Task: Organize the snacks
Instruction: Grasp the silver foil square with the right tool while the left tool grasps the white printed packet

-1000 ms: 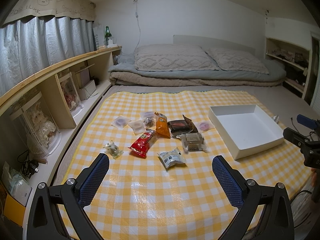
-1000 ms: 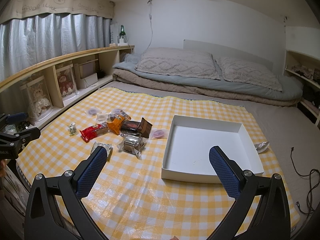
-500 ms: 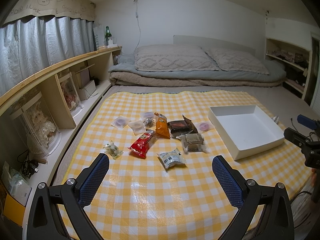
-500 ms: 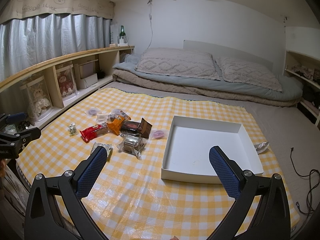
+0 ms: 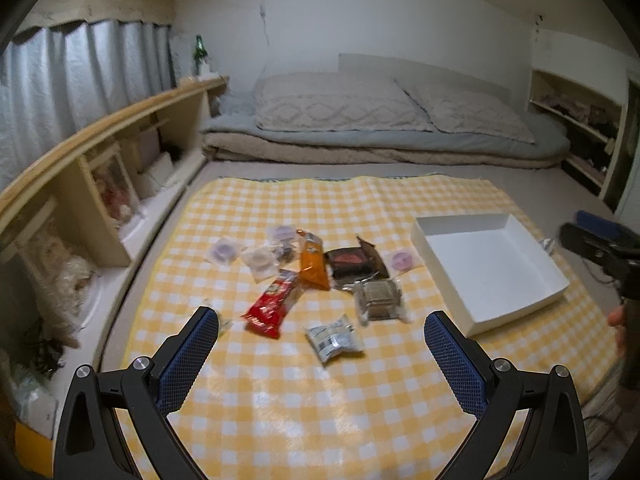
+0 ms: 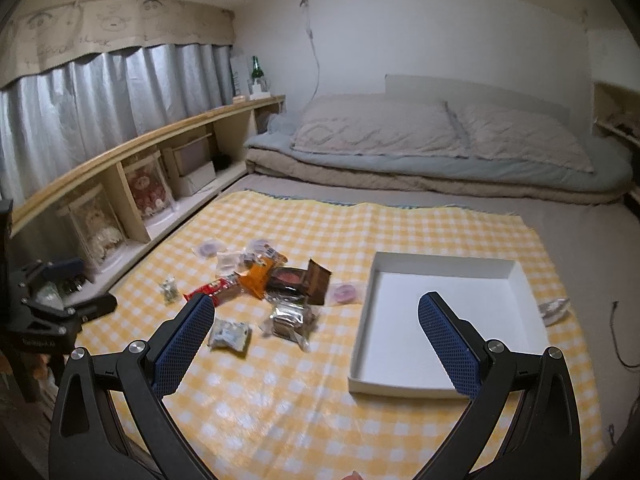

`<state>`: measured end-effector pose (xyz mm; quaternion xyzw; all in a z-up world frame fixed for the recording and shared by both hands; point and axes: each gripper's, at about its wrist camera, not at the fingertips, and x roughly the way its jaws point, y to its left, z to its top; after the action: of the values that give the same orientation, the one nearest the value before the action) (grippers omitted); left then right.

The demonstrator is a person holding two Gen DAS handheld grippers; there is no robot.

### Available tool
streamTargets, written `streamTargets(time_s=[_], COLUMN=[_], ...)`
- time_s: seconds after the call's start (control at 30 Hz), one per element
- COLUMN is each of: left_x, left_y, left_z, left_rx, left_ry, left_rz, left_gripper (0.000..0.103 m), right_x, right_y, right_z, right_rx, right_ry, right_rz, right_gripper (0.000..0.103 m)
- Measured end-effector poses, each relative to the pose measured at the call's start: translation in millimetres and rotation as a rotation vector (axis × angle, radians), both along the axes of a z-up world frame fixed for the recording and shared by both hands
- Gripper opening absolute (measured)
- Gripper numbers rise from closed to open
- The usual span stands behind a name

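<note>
because nothing was picked up yet, i kept both tools above the near edge of the yellow and white checked cloth (image 5: 320,408), where i could see everything at once. the left gripper (image 5: 321,340) had its blue padded fingers (image 5: 188,356) wide apart and empty, and the right gripper (image 6: 311,330) was the same, spread and holding nothing.

the snacks lay in a loose heap in the middle of the cloth, so they were easy to reach from both sides. nearest to the left gripper was a small silver and white packet (image 5: 334,338), apart from the others. beside it lay a long red wrapper (image 5: 272,308), an orange pouch (image 5: 314,266), a clear packet with a brown block (image 5: 378,300) and a dark brown open carton (image 5: 354,262). some small round clear packs (image 5: 258,258) were behind them.

the shallow white cardboard box (image 6: 444,276) stood empty on the right of the heap, just beside it, i think to receive the snacks. i judged the task was only at its start, and the separate silver packet looked the simplest first grasp.
</note>
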<state>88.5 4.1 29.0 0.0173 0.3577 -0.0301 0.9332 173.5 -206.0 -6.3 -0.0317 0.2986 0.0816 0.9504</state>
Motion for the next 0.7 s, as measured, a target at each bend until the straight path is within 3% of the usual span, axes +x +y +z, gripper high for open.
streamTargets(time_s=[0.17, 0.37, 0.57, 0.7], left_x=[53.2, 112.6, 149.4, 171.9], left_y=[5.3, 0.0, 1.8, 2.0], left_z=[-2.7, -44.0, -94.9, -127.4], left_rx=[-0.025, -0.037, -0.108, -0.086], left_ry=[0.078, 0.224, 0.382, 0.439], left_rz=[0.018, 0.027, 0.037, 0.048], left_gripper=[0.103, 0.103, 0.103, 0.102], right_x=[59.6, 127.6, 178.4, 200.8], right_y=[6.4, 16.9, 29.8, 33.6], right_z=[-4.9, -37.3, -104.5, -153.2], right_rx=[0.033, 0.101, 0.218, 0.269], right_ry=[0.098, 0.291, 0.562, 0.736], right_rz=[0.001, -0.003, -0.034, -0.090], right_gripper=[0.103, 0.103, 0.103, 0.097])
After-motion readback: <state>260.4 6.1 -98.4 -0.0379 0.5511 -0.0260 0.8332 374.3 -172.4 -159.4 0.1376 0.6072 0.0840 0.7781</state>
